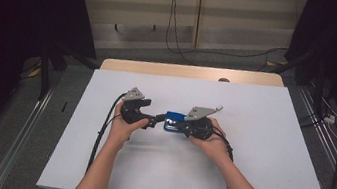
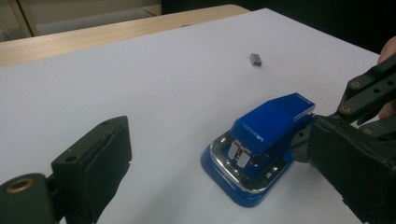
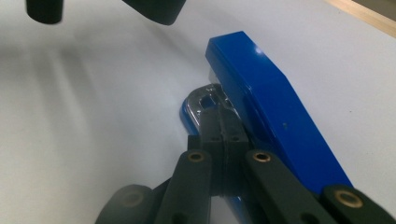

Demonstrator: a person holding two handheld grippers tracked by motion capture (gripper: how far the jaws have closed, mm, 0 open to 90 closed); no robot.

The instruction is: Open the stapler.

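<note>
1. Blue plastic stapler (image 2: 261, 144): lies mid-table on the white sheet (image 1: 261, 138), top raised, metal channel exposed.
2. Right gripper (image 3: 219, 128): jaws pressed together, tips inside the channel; the work there looks under way.
3. Left gripper (image 2: 219, 158): jaws spread, flanking the stapler's front, not gripping.
4. Small dark block (image 2: 255, 59): lies apart.
5. Clearance: open sheet all around, edges far.

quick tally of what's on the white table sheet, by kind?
Blue stapler: 1
Small dark grey block: 1
Hand-held grippers: 2, left hand-held gripper and right hand-held gripper
Total: 4
</note>
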